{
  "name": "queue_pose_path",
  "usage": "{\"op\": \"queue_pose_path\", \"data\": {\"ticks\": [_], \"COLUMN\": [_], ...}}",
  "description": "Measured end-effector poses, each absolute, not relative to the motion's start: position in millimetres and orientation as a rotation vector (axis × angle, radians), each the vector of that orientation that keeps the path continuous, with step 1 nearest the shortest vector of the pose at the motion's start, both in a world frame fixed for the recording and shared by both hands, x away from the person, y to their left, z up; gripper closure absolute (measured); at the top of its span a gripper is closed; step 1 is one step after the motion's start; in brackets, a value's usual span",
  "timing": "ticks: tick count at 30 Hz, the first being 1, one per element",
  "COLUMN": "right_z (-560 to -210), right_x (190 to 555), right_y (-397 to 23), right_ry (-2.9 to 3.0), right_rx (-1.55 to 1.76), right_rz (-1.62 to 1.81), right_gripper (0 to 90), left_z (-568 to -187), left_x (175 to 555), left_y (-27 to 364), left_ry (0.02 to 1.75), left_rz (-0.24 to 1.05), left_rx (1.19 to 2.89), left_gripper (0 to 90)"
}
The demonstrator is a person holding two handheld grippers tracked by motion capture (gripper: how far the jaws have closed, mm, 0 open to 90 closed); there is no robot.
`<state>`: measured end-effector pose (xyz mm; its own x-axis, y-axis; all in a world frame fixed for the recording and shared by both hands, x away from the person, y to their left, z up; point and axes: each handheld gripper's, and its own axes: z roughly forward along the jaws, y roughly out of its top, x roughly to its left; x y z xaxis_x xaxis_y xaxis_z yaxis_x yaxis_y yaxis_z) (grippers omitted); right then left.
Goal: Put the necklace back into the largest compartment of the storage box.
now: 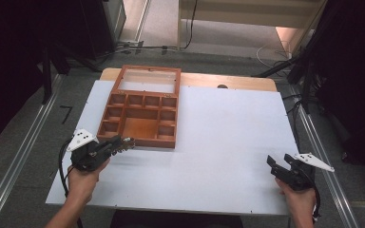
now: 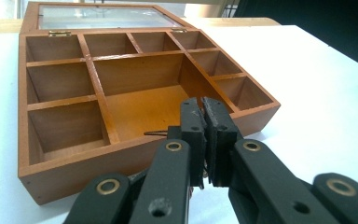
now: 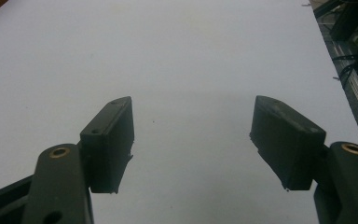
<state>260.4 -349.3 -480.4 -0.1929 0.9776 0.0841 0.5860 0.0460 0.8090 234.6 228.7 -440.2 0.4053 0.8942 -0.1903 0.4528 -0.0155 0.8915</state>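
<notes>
Small thin metal item (image 2: 157,133), dark and wiry w/ a glint at the tip in high view, maybe jewellery but too small to tell; pinched in the left gripper (image 2: 204,116), whose jaws are pressed nearly together on it. Item sits just at the near wall of the wooden box (image 2: 135,156), poking over the rim toward the big middle compartment (image 2: 144,109), not yet inside as far as I can judge. Box lies open on the white table (image 1: 228,142), left of centre, glass lid (image 1: 149,80) folded back flat behind it; small compartments ring the big one on three sides, all look empty. Left hand (image 1: 81,183) holds its gripper low and about level, pointing at the box front. Right gripper (image 3: 193,135) well apart at the table's right near corner, jaws wide, nothing between them, bare table ahead; right hand (image 1: 300,202) beneath it. Judgement: step in hand is carrying the item over the rim to drop in a compartment. Risks: grip is on a thin bit only, so a tilt or bump vs. the front wall could twist it loose and it falls outside on the table; jaws low enough that pushing fwd may shove the box, nothing bracing it since the right side is far off; letting go too early lands it on the rim or wrong compartment.
</notes>
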Motion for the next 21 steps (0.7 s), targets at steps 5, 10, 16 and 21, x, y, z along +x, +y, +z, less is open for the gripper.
{"op": "queue_pose_path", "data": {"ticks": [5, 10, 16, 21], "right_z": [-480.4, -480.4, -480.5, -480.6], "right_x": [260.6, 260.6, 260.7, 260.7], "right_y": [-349.2, -348.7, -349.1, -349.0], "right_ry": [1.825, 1.830, 1.829, 1.829], "right_rx": [1.570, 1.566, 1.568, 1.570], "right_rz": [1.018, 1.019, 1.019, 1.020], "right_gripper": [28.1, 28.0, 28.0, 28.0], "left_z": [-438.0, -436.0, -435.7, -435.7], "left_x": [237.5, 241.6, 246.1, 249.2], "left_y": [226.6, 224.0, 222.1, 220.0], "left_ry": [1.199, 1.196, 1.201, 1.201], "left_rz": [0.539, 0.542, 0.540, 0.538], "left_rx": [1.644, 1.648, 1.644, 1.649], "left_gripper": [87.5, 87.5, 87.5, 87.5]}}
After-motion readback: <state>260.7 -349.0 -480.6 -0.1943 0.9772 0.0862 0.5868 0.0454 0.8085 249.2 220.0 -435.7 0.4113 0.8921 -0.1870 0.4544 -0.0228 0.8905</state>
